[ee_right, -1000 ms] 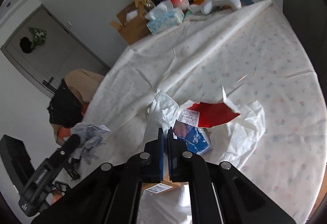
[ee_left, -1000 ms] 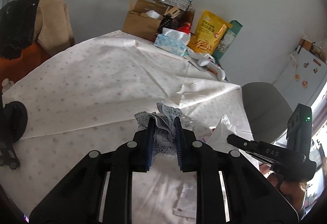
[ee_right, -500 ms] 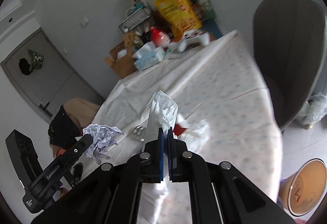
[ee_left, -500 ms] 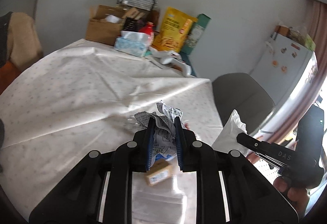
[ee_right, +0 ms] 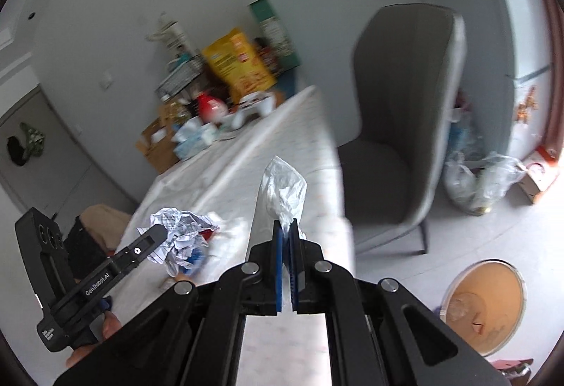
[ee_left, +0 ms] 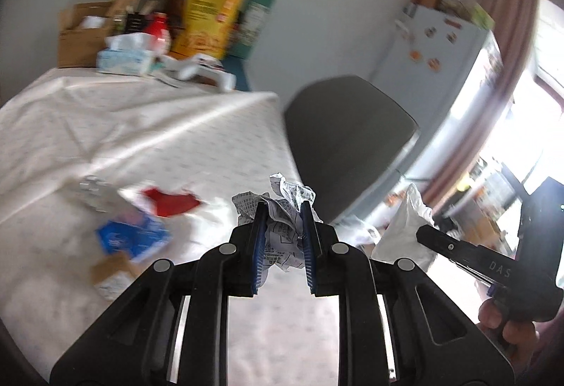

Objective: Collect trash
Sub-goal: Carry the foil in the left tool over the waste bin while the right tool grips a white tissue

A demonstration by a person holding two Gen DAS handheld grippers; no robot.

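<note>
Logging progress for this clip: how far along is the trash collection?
Midway. In hand: left gripper clamps a crumpled printed paper ball; right gripper pinches a white plastic wrapper. Nothing shows as binned yet. Left: blue packet, red scrap on the table; round tan bin waits.

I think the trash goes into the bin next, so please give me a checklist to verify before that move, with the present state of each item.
1. Left gripper shut on crumpled paper: ok.
2. Right gripper shut on plastic wrapper: ok.
3. Bin in view, open: ok.
4. Grippers over the bin: not ok, both above the table.
5. Chair clear of the path: cannot tell.
6. Table cleared: not ok, blue packet and red scrap remain.
</note>
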